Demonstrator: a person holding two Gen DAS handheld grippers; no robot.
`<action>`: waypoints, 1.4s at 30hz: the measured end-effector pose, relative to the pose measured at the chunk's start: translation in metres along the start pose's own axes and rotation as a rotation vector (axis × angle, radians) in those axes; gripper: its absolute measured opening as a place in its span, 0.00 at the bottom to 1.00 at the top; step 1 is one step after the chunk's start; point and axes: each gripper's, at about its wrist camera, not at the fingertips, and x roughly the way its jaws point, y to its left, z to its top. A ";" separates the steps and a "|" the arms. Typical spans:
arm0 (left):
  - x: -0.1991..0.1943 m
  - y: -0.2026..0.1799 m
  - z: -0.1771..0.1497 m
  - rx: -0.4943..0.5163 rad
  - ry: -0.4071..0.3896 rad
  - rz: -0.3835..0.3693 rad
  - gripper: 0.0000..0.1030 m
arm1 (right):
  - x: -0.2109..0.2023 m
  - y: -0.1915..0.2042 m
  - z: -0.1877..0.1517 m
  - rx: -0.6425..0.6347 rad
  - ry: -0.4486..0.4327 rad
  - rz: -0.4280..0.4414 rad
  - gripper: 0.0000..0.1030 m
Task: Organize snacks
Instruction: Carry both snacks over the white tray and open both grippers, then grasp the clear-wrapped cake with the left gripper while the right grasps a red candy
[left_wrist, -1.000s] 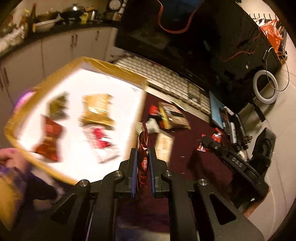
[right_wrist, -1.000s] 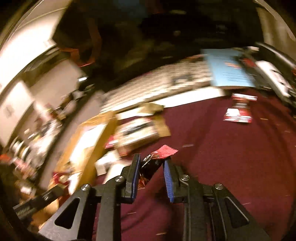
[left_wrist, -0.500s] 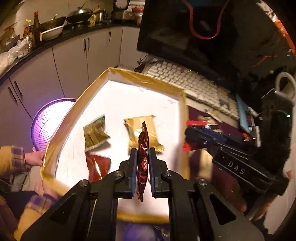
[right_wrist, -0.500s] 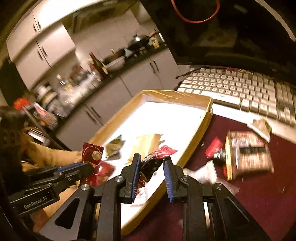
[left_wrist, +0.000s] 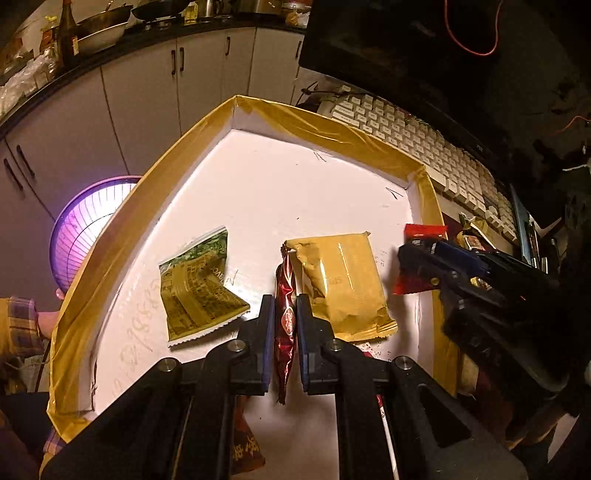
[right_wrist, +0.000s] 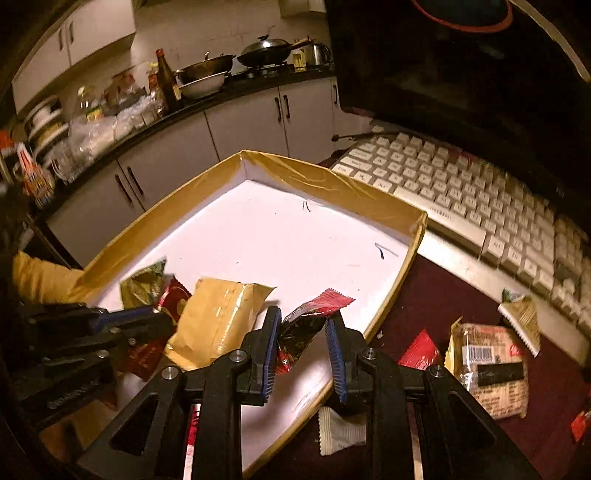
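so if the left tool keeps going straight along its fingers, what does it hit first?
Likely the gold packet lying on the tray's white floor, just ahead of the left tool and the dark red packet it grips. Depth is hard to judge.

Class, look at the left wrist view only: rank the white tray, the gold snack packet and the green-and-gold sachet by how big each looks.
1. White tray, by far the largest.
2. Gold snack packet.
3. Green-and-gold sachet, only slightly smaller than the gold packet; both lie flat in the tray at a similar depth, so that gap is uncertain.
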 end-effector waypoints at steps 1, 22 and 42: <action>0.000 0.000 0.001 0.002 -0.001 -0.006 0.09 | 0.000 0.003 -0.001 -0.010 -0.001 -0.006 0.24; -0.069 -0.043 -0.020 0.077 -0.152 0.021 0.62 | -0.084 -0.038 -0.038 0.196 -0.140 0.129 0.71; 0.001 -0.170 -0.051 0.338 0.095 -0.126 0.62 | -0.128 -0.202 -0.153 0.668 -0.197 0.046 0.72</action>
